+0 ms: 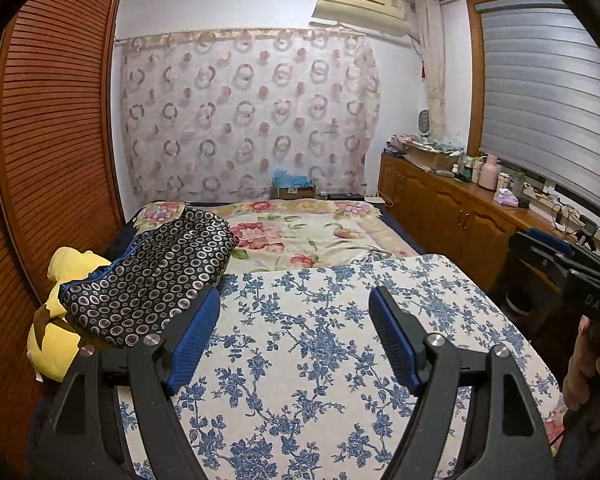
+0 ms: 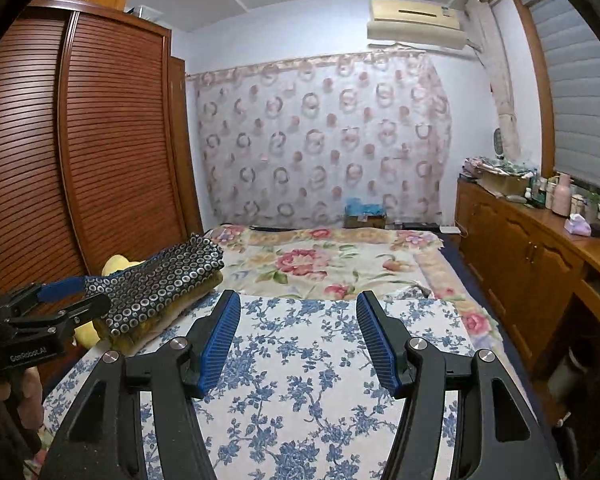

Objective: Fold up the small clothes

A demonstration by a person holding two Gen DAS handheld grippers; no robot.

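Both claws gape, empty: left gripper (image 1: 294, 336), right gripper (image 2: 298, 338). Folded dark garment (image 1: 152, 276) at 10 o'clock; careless sweep could topple it.

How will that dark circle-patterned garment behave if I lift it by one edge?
The dark circle-patterned garment is probably floppy: it drapes over the yellow plush. Its sheen suggests slippery fabric. Its stacked layers would likely unfold.
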